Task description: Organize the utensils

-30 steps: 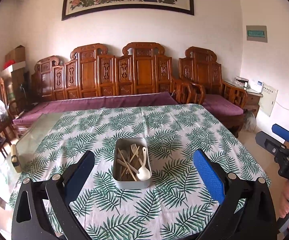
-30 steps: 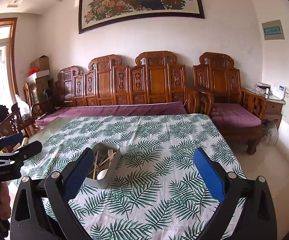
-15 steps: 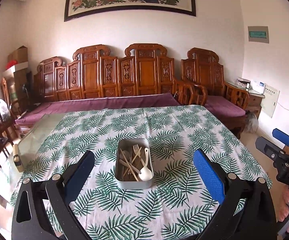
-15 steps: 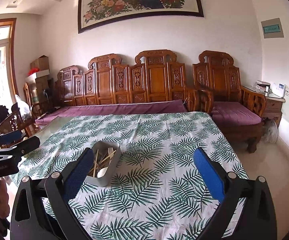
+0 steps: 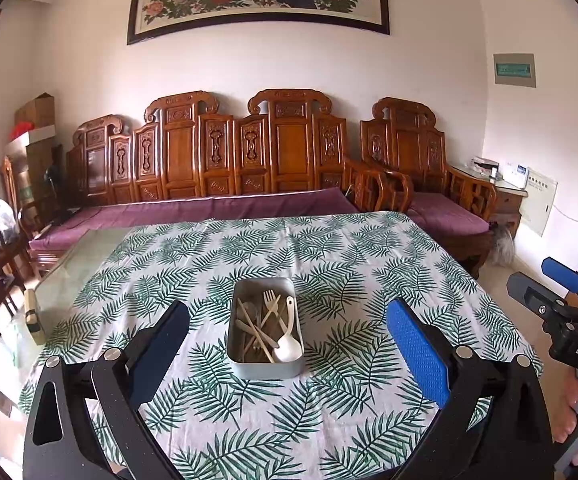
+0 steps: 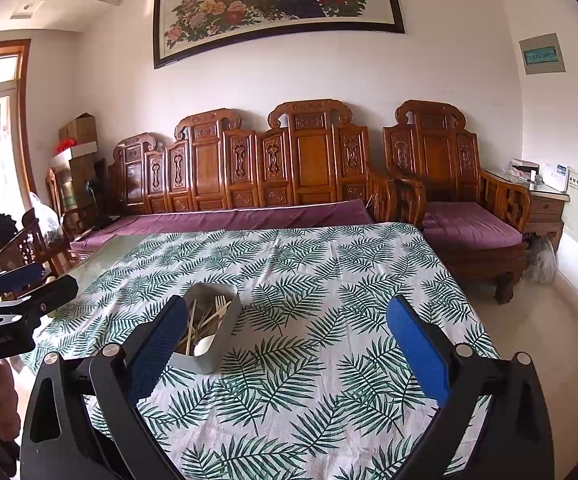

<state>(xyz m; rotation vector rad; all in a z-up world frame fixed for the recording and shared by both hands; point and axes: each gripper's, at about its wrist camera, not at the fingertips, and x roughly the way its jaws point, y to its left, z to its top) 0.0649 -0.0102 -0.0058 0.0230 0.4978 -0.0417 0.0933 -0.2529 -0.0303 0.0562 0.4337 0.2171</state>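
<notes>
A grey metal tin sits on the leaf-print tablecloth. It holds several pale utensils: a fork, a white spoon and chopsticks. My left gripper is open and empty, held back from the tin, which shows between its fingers. My right gripper is open and empty; the tin lies just right of its left finger. Each gripper shows at the edge of the other's view, the right one and the left one.
A carved wooden sofa with purple cushions stands behind the table. A wooden armchair and a side cabinet are at the right. Chairs and boxes stand at the left. Bare glass tabletop shows beyond the cloth's left edge.
Both grippers have drifted slightly; the tin sits a little higher and more central in the left wrist view. Nothing was grasped or released.
</notes>
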